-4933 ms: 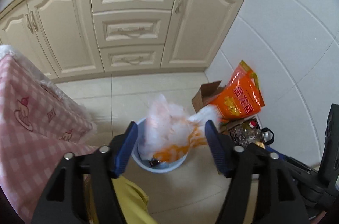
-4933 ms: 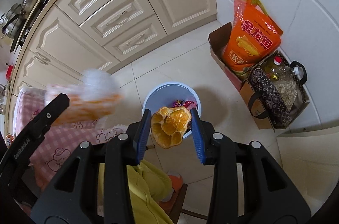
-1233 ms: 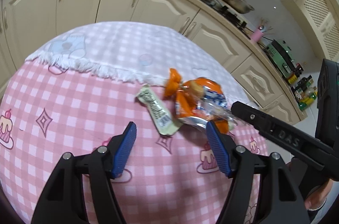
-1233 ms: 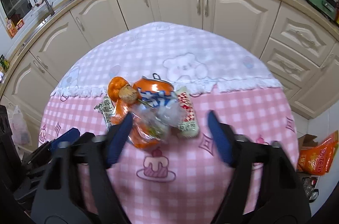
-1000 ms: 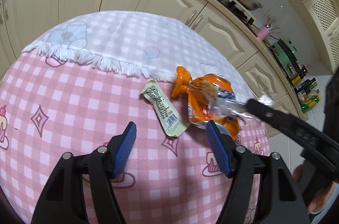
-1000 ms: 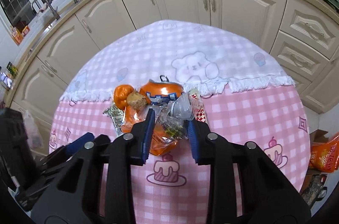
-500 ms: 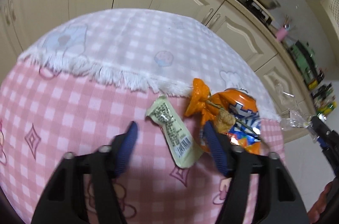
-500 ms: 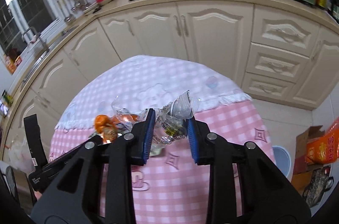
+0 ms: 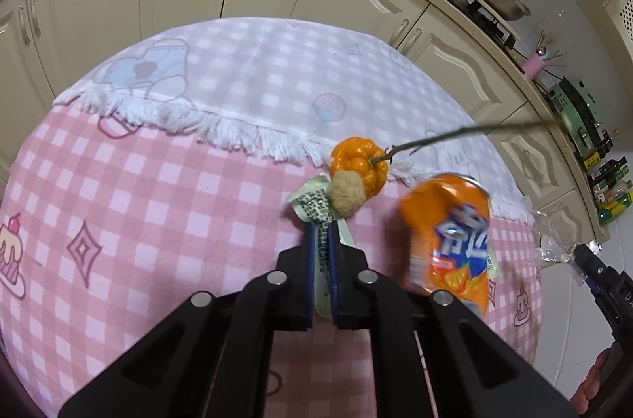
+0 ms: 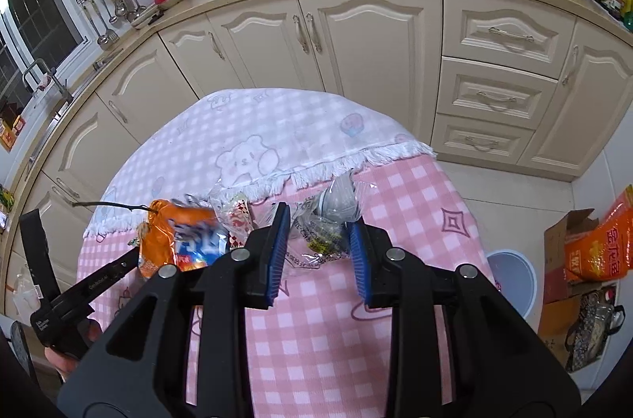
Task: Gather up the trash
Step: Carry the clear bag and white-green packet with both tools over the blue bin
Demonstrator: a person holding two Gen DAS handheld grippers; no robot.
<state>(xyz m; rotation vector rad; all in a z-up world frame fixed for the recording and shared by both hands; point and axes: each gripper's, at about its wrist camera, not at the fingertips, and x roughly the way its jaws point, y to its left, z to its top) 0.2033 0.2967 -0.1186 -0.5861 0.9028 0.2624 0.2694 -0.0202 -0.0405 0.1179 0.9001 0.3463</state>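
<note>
The left gripper (image 9: 321, 240) holds the pale green printed wrapper (image 9: 316, 206); the right gripper (image 10: 318, 244) holds the crumpled clear plastic bag (image 10: 328, 220). At 2 o'clock of the wrapper, the dented orange soda can (image 9: 451, 240) may roll off the bench (image 9: 158, 220).

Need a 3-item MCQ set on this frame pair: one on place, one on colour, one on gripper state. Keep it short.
1. Where is the pale blue trash bin?
A. on the table
B. on the floor beside the table
C. on the counter

2. What colour is the soda can?
A. green
B. silver
C. orange

3. What is the left gripper doing?
A. shut on the green snack wrapper
B. open above the can
C. holding a spoon

Key: 1 B, the right wrist view shows the bin on the tiles by the pink checked tablecloth. 2 C, its body is orange with a blue logo. 3 A, the blue pads pinch the wrapper flat, while the right gripper holds a clear plastic wrapper.
</note>
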